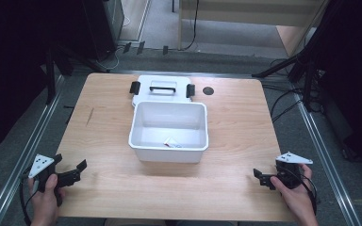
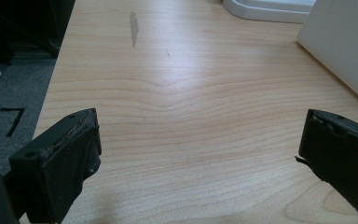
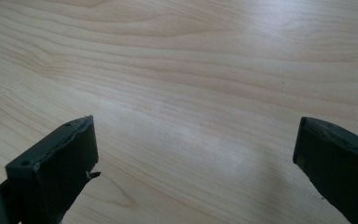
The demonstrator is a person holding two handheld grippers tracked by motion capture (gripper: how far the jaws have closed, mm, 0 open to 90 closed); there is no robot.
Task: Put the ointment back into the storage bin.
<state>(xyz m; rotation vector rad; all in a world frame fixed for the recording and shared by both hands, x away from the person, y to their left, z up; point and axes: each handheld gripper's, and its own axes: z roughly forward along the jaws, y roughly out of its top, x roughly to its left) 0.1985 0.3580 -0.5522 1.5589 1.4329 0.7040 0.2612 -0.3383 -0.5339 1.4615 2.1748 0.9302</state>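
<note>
A white plastic bin point(image 1: 168, 132) stands open in the middle of the wooden table point(image 1: 108, 141), with a small white and red item point(image 1: 172, 143) on its floor. Its white lid point(image 1: 162, 88), with black side clips and a handle, lies flat just behind it. My left gripper point(image 1: 70, 170) rests at the table's front left corner, held by a hand, open with nothing between its jaws. My right gripper point(image 1: 264, 179) sits at the front right corner, also open and empty. The left gripper view has the bin's wall point(image 2: 345, 51) at upper right and the lid's edge point(image 2: 270, 11) beyond.
A dark round hole point(image 1: 208, 91) marks the table's back right. A grey scuff point(image 2: 133, 28) marks the wood ahead of the left gripper. Metal rails point(image 1: 23, 155) run along both table sides, and black stand legs and cables point(image 1: 287, 101) lie on the floor around it.
</note>
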